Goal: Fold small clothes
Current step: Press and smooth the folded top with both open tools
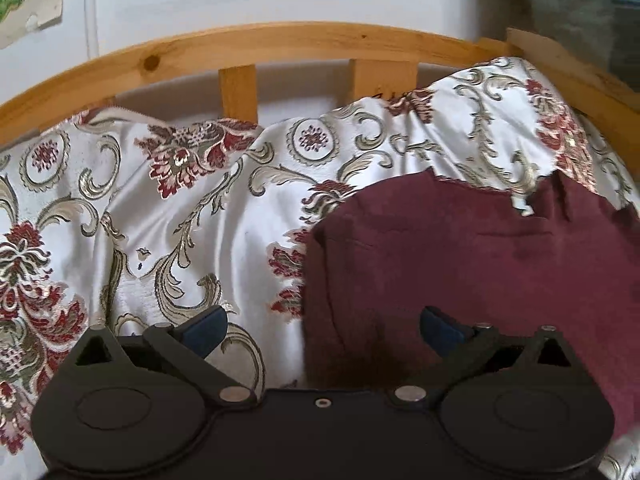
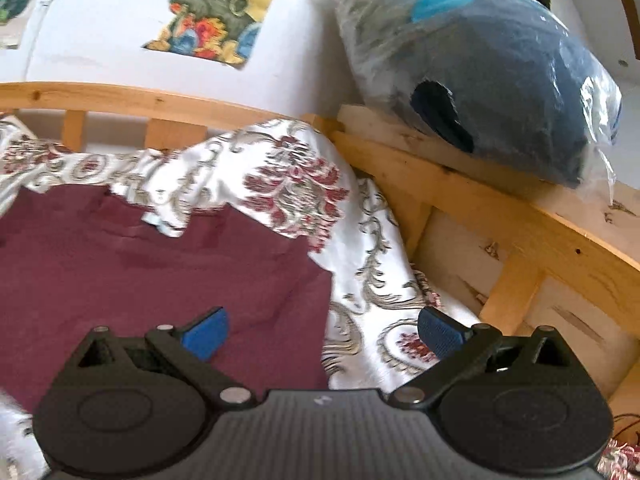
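A dark maroon garment (image 1: 472, 256) lies spread flat on a bed with a white floral-patterned cover (image 1: 168, 216). In the left wrist view my left gripper (image 1: 322, 330) is open and empty, straddling the garment's left edge: one finger over the cover, the other over the cloth. In the right wrist view the same maroon garment (image 2: 152, 264) fills the lower left. My right gripper (image 2: 323, 332) is open and empty, straddling the garment's right edge. A fold of the floral cover (image 2: 256, 184) overlaps the garment's far edge.
A curved wooden bed rail (image 1: 280, 44) runs along the far side, against a white wall with torn pictures (image 2: 216, 12). A wooden side rail (image 2: 500, 208) stands at the right, with a plastic-wrapped dark blue bundle (image 2: 496, 72) resting on it.
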Tool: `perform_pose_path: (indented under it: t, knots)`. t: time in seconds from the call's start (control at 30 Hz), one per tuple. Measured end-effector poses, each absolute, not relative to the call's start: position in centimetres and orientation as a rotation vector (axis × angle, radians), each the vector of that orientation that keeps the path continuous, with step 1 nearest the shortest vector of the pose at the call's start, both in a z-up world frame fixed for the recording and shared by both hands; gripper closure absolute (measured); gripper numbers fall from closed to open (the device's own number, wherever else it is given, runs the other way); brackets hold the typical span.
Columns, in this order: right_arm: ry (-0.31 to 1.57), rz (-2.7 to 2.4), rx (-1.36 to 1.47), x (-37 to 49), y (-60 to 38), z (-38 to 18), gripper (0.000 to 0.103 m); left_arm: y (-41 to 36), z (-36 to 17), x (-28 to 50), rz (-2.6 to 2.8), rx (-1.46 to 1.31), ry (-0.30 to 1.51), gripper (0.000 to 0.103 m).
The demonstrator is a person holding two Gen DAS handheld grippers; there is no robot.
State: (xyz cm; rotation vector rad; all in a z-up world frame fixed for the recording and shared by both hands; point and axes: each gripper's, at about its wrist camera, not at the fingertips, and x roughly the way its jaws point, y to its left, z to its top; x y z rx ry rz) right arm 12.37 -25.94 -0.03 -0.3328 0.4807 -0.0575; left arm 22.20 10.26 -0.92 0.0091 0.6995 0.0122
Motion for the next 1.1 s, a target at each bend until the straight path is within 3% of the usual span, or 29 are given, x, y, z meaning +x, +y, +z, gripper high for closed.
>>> perform_pose_path:
  t: [0.23,0.43,1.1]
  knots:
    - [0.468,0.015,-0.325,9.2,-22.2,-0.6,0.000,10.3,0.0,17.2,-0.028,-0.036,0.753,0.001]
    - [0.573,0.105,-0.264,8.7,-19.8,-1.9,0.000,10.3,-1.0,14.0,-0.118,-0.138,0.788,0.001]
    - [0.572,0.109,-0.316,10.4,-17.3,-5.7,0.000,10.7,-5.2,17.4,-0.146,-0.210,0.830,0.001]
